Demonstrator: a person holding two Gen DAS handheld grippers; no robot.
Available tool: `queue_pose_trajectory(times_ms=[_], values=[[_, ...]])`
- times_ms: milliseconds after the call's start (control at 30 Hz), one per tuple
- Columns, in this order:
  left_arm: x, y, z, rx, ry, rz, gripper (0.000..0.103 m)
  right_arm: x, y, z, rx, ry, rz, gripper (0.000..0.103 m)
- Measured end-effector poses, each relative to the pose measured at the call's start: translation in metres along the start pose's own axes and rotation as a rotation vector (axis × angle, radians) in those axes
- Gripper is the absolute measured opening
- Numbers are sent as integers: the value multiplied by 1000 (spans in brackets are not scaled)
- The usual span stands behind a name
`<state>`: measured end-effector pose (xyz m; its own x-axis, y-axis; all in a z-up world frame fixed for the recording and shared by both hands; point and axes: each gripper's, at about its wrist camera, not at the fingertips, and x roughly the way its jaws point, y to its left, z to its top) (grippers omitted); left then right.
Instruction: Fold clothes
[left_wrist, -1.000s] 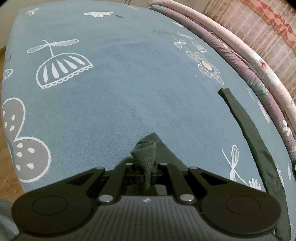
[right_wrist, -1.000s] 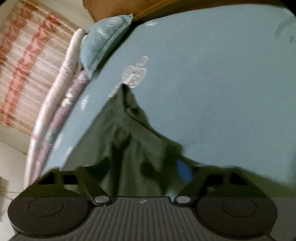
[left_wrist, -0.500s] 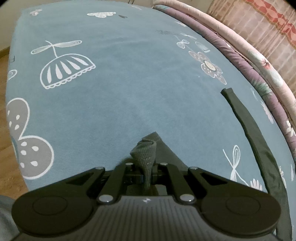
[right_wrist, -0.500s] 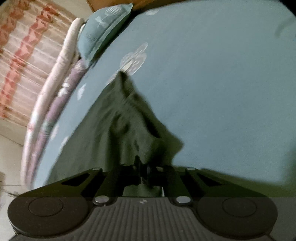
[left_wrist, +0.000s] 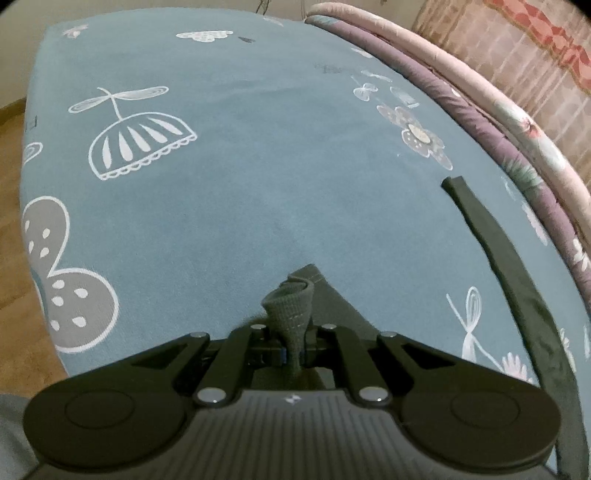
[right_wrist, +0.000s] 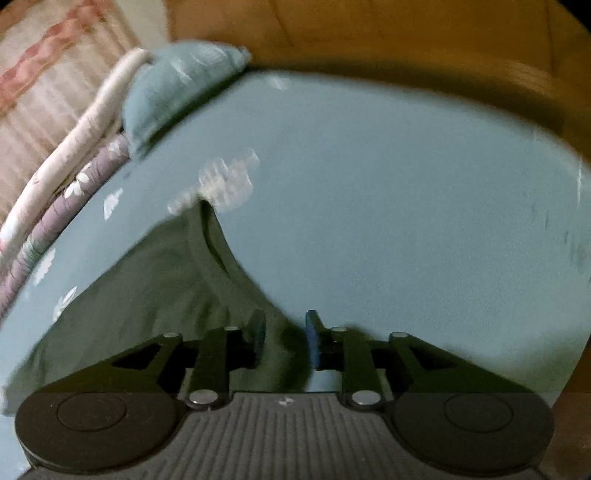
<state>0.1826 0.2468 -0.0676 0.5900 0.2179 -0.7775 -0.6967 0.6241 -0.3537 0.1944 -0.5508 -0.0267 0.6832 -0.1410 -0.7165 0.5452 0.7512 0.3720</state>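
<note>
Both claws meet the garment (right_wrist: 155, 295): left claw (left_wrist: 291, 345) clenched on its hem, right claw (right_wrist: 284, 341) released over it.

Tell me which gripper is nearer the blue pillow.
Right. The right gripper faces the blue pillow, which lies ahead to its left past the dark green garment. The left gripper, clamped on that garment, shows no pillow.

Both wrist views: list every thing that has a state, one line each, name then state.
left gripper: shut on a bunched ribbed edge of the dark green garment.
right gripper: open, fingers apart over the garment.
dark green garment: partly spread on the blue bedsheet, not folded.
pillow: lying at the bed's far corner.
</note>
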Motion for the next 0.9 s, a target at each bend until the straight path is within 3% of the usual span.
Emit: queue_pose_trajectory(times_ms=[67,167,300,367,433,600,733,900], values=[[-6,1,0,-4,-11,-7,5,-11,22,8,-99,-62,-8,35],[-17,5,1,-8,-30,-19,4,-10,62,17,-192,-96,56,47],[-25,15,3,-21,-41,-40,4,1,105,12,-276,-61,167,48],[-22,21,4,-29,-28,-46,14,7,120,4,-315,-29,191,49],[-21,26,9,-43,-33,-23,17,12,135,-3,-353,4,215,50],[-42,41,23,-52,-113,21,24,24,169,-19,-438,64,269,56],[-46,35,18,-39,-94,-75,34,28,192,-29,-475,104,322,57],[-22,8,-9,52,22,-212,37,33,221,-51,-556,181,386,64]])
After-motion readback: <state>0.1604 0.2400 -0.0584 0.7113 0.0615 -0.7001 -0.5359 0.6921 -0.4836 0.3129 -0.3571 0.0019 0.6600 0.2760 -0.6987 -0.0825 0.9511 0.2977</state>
